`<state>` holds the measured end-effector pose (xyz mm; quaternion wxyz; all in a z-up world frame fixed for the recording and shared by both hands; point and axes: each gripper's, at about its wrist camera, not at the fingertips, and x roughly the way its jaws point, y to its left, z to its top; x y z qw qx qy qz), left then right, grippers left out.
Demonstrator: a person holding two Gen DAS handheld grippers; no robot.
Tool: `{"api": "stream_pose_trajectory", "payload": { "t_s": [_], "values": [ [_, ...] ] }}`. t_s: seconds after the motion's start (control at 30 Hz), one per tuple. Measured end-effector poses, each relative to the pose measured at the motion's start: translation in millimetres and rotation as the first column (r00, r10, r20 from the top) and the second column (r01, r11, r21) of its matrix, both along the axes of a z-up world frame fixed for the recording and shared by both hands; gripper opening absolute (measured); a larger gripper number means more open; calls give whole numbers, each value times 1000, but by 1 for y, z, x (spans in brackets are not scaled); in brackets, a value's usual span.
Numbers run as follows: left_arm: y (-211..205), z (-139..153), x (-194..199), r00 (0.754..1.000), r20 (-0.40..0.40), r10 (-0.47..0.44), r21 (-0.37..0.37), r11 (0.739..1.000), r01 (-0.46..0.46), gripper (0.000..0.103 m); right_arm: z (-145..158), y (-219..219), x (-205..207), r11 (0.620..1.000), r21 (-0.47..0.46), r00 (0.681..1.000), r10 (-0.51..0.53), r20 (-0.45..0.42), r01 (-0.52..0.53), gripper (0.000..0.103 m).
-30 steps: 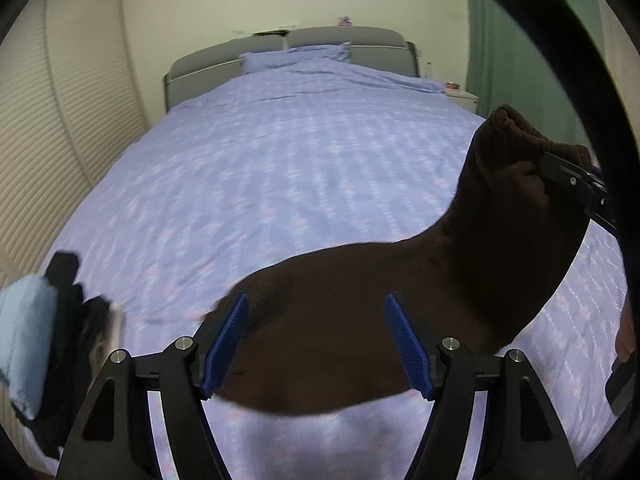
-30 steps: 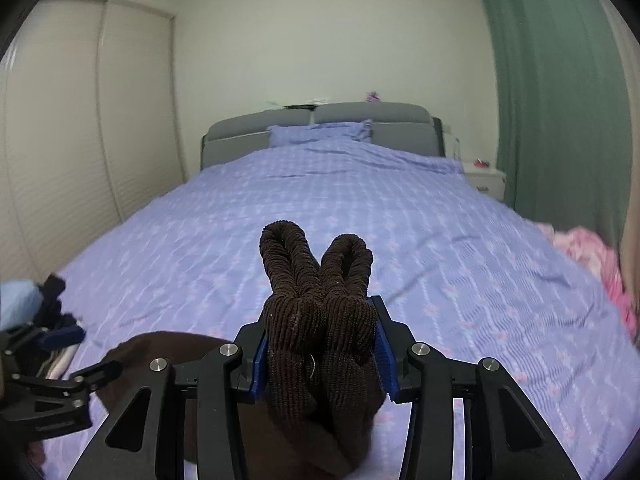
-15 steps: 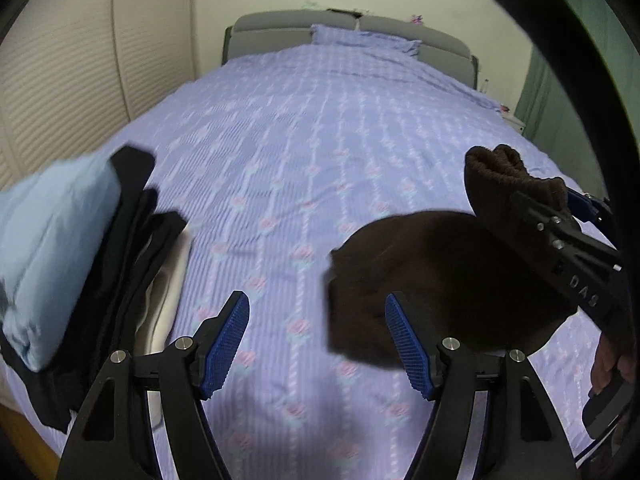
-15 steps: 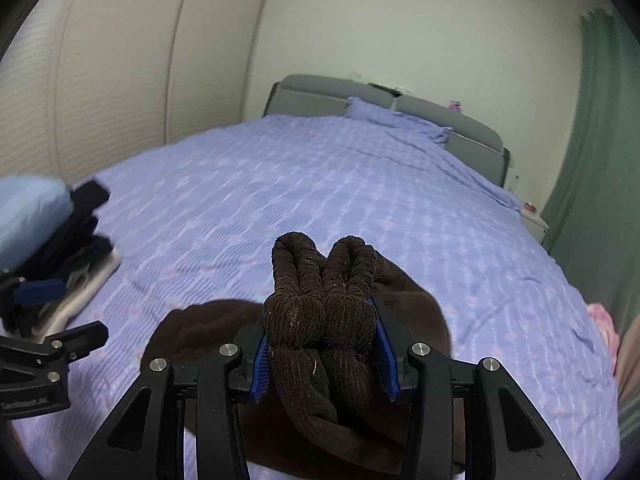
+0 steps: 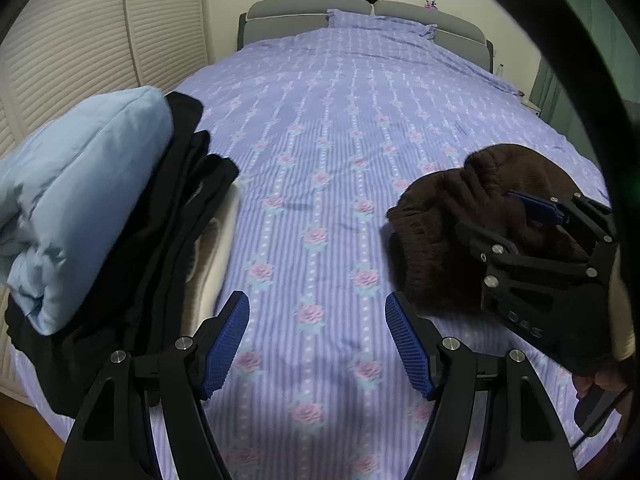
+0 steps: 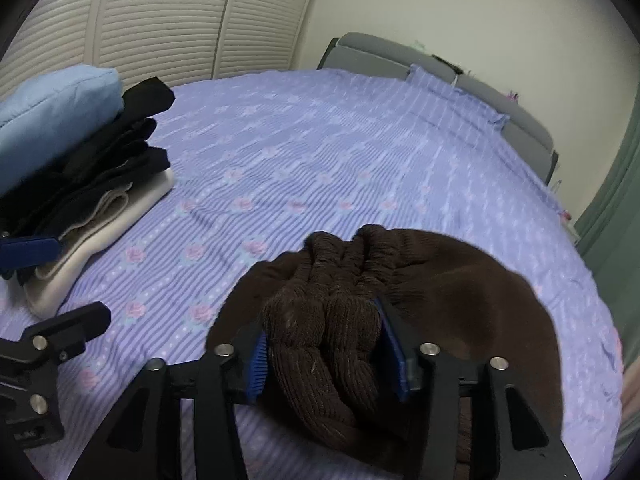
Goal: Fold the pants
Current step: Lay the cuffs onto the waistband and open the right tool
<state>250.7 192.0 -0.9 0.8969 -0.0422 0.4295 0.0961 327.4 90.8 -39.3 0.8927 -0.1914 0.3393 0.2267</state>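
Pinching the bunched brown pants (image 6: 320, 320), the right gripper (image 6: 324, 344) should lower them flat; the left gripper (image 5: 316, 340) hangs spread, empty

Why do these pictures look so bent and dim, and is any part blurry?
Both views are fisheye with dark round corners. Left wrist view: the closet doors bow, and a soft shadow falls on the bedspread near the left hand-held gripper. Right wrist view: the brown pants look slightly smeared at the edges.
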Motion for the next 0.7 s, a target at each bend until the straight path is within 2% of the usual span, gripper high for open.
{"api": "stream_pose_trajectory", "payload": {
  "t_s": [0.07, 0.2, 0.3, 0.37, 0.47, 0.5, 0.57, 0.7],
  "values": [
    [3, 2, -2, 1000, 3, 10, -9, 1000, -10, 70, 2, -5, 1, 996, 85, 998, 20, -66, -14, 69],
    [6, 10, -9, 1000, 26, 17, -11, 1000, -17, 70, 12, -16, -8, 987, 161, 996, 32, -88, -17, 70],
    [-5, 23, -13, 998, 63, 8, 14, 1000, -9, 70, 29, -31, -27, 956, 276, 986, 135, -99, -103, 69],
    [-14, 34, -17, 996, 92, 4, 35, 999, -7, 72, 42, -47, -41, 937, 328, 985, 154, -82, -119, 69],
    [-28, 44, -23, 991, 129, -28, 68, 998, 19, 73, 61, -77, -63, 925, 365, 994, 111, 0, -104, 70],
    [-31, 47, -25, 990, 136, -42, 80, 996, 31, 73, 67, -92, -70, 921, 376, 995, 92, 37, -99, 73],
    [-46, 52, -24, 985, 153, -79, 115, 991, 61, 74, 76, -124, -81, 921, 386, 995, 10, 96, -46, 83],
    [-78, 57, -16, 970, 194, -146, 145, 982, 118, 76, 78, -184, -89, 922, 382, 976, -140, 165, 68, 85]
  ]
}}
